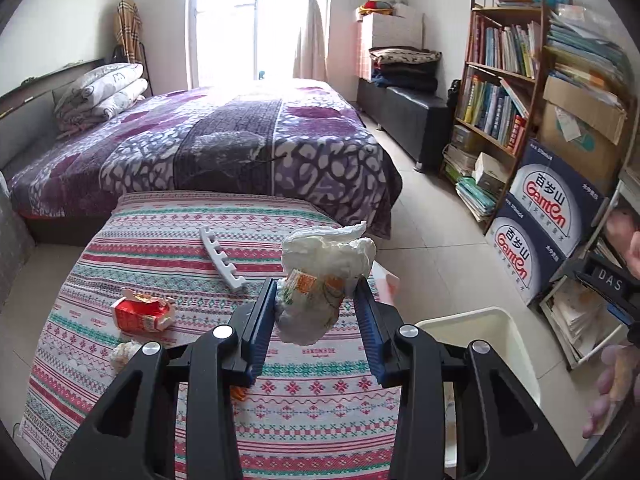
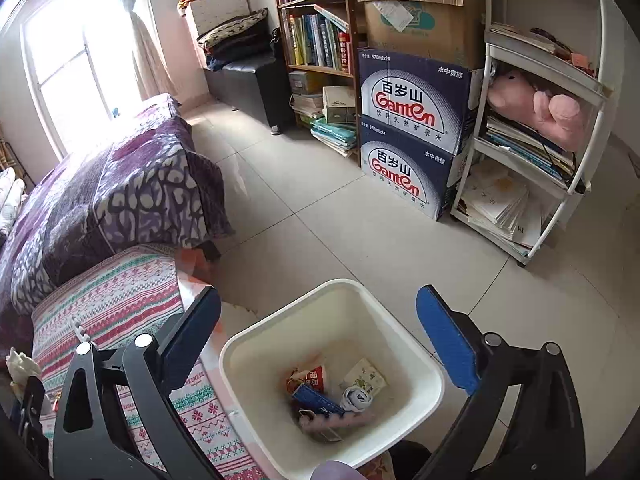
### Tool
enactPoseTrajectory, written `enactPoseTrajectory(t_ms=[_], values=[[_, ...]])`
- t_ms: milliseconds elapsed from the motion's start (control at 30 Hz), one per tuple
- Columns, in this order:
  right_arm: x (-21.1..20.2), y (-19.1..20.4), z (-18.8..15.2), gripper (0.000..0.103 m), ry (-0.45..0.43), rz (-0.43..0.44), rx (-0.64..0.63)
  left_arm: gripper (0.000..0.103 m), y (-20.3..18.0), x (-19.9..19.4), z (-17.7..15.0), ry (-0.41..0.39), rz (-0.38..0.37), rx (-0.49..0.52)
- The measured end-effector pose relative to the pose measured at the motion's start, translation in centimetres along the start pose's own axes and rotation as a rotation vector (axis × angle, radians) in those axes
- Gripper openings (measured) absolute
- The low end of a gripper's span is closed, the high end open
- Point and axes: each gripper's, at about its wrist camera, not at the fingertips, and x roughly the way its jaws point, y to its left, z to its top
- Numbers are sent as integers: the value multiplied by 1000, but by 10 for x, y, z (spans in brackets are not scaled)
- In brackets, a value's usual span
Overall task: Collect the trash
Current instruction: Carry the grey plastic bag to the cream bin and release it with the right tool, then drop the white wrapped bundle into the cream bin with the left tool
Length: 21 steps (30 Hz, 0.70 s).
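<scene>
Holding crumpled wrapper (image 1: 320, 300): left gripper (image 1: 318, 300); right gripper (image 2: 318, 332) agape, empty, over part-filled bin (image 2: 424, 364); red carton (image 1: 142, 314) and comb-like strip (image 1: 222, 258) remain on table (image 1: 304, 420)

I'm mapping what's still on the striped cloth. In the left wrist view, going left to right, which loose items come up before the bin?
Red crushed carton → white notched strip → crumpled white wrapper held in the left gripper → white bin.
</scene>
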Motion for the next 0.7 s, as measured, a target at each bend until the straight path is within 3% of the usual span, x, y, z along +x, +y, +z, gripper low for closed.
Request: enactPoseTrajectory(t_ms=[500, 633, 700], values=[[-4, -46, 18, 96, -32, -38, 78, 41, -86, 19, -21, 136, -208, 73], [-1, -58, 22, 96, -29, -44, 103, 43, -104, 29, -27, 211, -315, 65], [0, -63, 24, 96, -24, -42, 119, 53, -110, 33, -30, 250, -388, 44]])
